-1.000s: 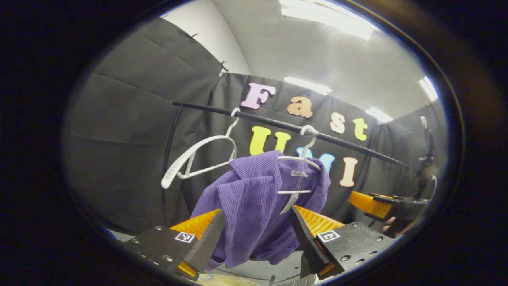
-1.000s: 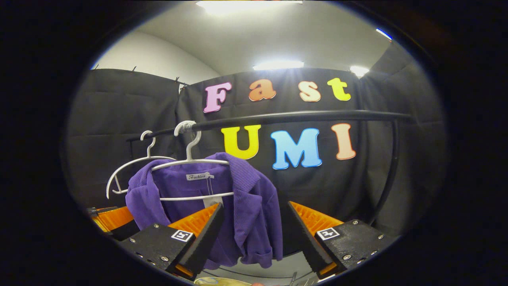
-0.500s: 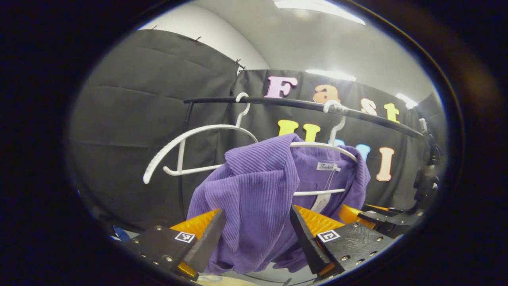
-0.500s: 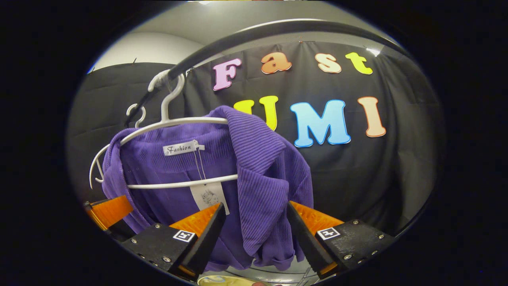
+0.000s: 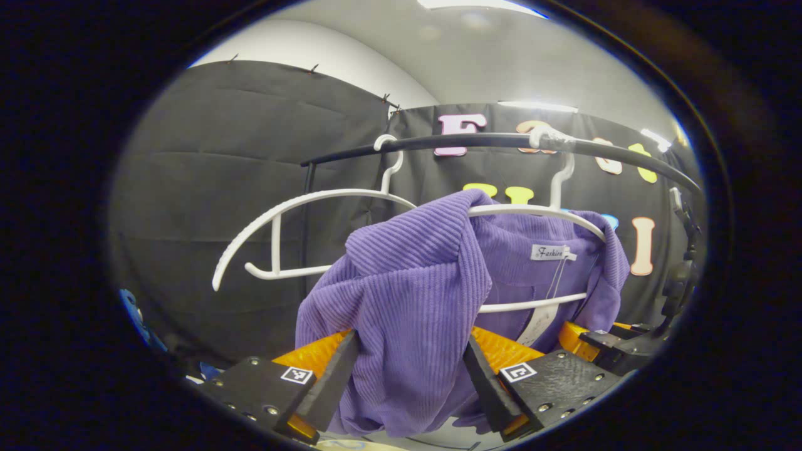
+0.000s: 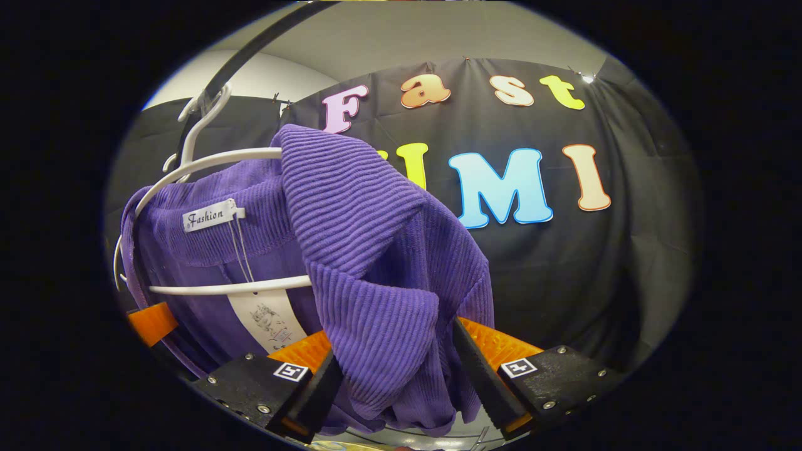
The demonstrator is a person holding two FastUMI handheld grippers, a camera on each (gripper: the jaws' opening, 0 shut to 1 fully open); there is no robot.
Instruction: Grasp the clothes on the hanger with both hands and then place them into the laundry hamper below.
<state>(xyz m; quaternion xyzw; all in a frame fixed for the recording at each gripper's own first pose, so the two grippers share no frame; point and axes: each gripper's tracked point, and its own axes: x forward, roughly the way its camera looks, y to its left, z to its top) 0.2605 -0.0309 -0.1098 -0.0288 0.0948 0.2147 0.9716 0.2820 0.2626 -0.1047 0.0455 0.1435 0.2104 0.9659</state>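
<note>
Both jaws stand spread, each with a fold of the purple garment point(image 5: 413, 294) between its fingers, and no firm pinch is visible. At lower centre of the left gripper view, the left gripper point(image 5: 410, 376) straddles one shoulder. At lower centre of the right gripper view, the right gripper point(image 6: 398, 376) straddles the other. The garment hangs on a white hanger point(image 6: 207, 160) hooked over the black rail point(image 5: 501, 141). An empty white hanger point(image 5: 294, 207) hangs at centre left.
</note>
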